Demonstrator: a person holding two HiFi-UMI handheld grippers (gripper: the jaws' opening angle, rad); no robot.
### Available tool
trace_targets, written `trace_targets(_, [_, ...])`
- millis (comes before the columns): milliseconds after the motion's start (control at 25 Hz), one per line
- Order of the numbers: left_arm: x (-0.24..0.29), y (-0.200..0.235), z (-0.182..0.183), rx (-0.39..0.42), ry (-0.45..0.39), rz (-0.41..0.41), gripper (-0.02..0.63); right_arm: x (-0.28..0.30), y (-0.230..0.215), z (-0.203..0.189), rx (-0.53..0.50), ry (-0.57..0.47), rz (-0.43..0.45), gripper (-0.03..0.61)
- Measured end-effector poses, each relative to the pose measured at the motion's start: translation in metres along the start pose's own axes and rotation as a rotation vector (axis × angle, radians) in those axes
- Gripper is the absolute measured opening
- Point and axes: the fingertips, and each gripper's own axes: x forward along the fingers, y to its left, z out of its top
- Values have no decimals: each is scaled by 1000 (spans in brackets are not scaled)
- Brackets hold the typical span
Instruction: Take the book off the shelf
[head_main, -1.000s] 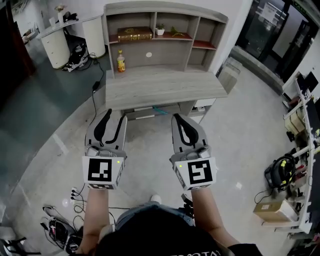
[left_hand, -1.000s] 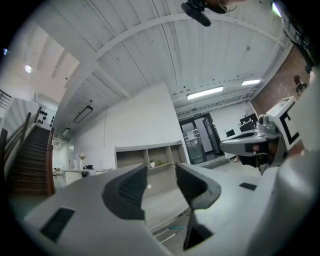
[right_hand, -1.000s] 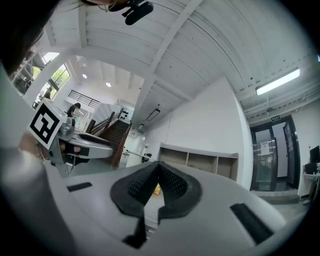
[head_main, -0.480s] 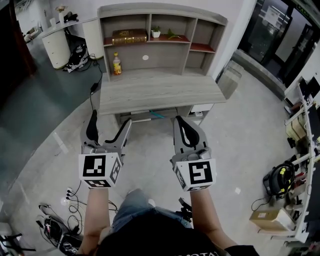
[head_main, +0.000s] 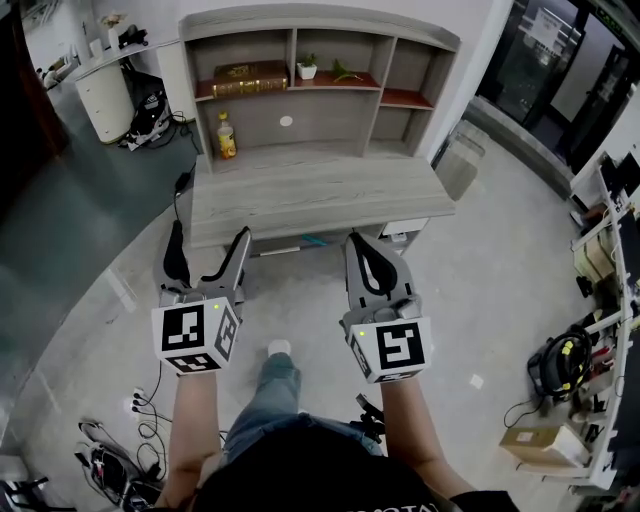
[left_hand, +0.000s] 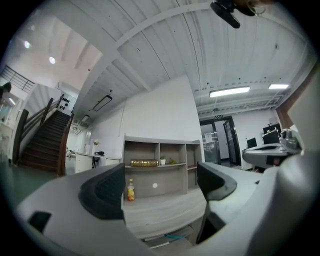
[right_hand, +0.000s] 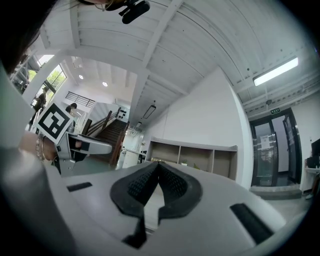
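A brown book with gold print (head_main: 249, 78) lies flat on the upper left shelf of the grey desk hutch (head_main: 318, 22); the left gripper view shows the book (left_hand: 144, 163) far ahead between the jaws. My left gripper (head_main: 208, 255) hovers short of the desk's front edge, jaws spread wide, nothing between them. My right gripper (head_main: 371, 257) floats beside it, also short of the desk, its black pads (right_hand: 159, 187) pressed together and empty. Both are far from the book.
A yellow bottle (head_main: 227, 136) stands on the desk top (head_main: 320, 185) under the book. A small potted plant (head_main: 308, 67) and green leaves sit in the middle shelf bay. Cables and a power strip (head_main: 140, 395) lie on the floor at left; a white round counter (head_main: 105, 95) stands far left.
The left gripper's jaws have gone from nearly closed to wide apart. The view has shifted closer to the desk; a leg has stepped forward. The right gripper stays closed.
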Motion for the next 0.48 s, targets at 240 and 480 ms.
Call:
trace_targets(240, [61, 27, -11, -61, -17, 3, 442, 59, -17, -15, -7, 27, -17, 9])
trace_targets(480, [130, 54, -18, -78, -17, -8, 442, 128, -35, -20, -25, 34, -24, 9])
